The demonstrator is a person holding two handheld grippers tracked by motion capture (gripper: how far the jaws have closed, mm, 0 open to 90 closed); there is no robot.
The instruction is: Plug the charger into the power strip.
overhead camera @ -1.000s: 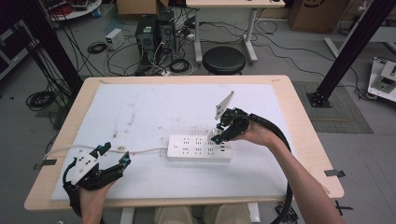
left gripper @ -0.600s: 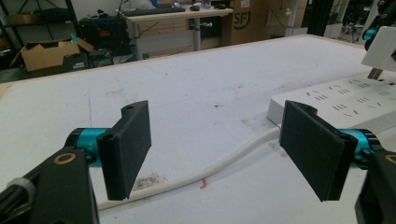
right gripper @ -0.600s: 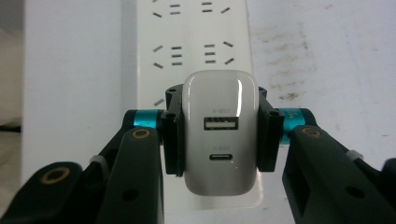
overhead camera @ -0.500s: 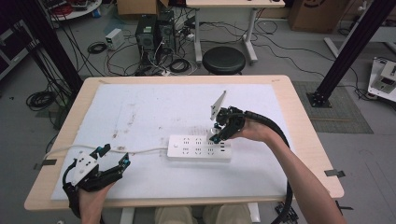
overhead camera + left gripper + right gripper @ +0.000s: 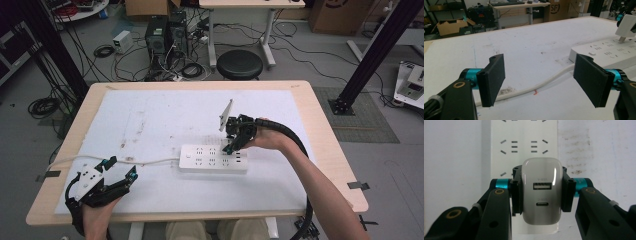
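Observation:
A white power strip [image 5: 212,158] lies on the white mat, its cable [image 5: 100,159] running off to the left. My right gripper [image 5: 231,147] hangs over the strip's right half, shut on a white USB charger [image 5: 542,190] that sits between its pads [image 5: 515,195]. The charger's ports face the camera in the right gripper view, with the strip's sockets [image 5: 524,135] behind it. In the left gripper view the charger [image 5: 627,25] has its prongs pointing down just over the strip [image 5: 609,50]. My left gripper [image 5: 121,167] rests near the front left, open and holding nothing, with the cable [image 5: 541,83] beyond its jaws.
The white mat [image 5: 160,115] covers most of the wooden table [image 5: 325,150]. Behind the table a black stool [image 5: 240,64], computer towers [image 5: 162,35] and loose cables sit on the floor. Black frame posts [image 5: 370,55] stand at the right and left.
My right gripper has shifted a little to the left over the strip with the charger in it. The left gripper has stayed where it was.

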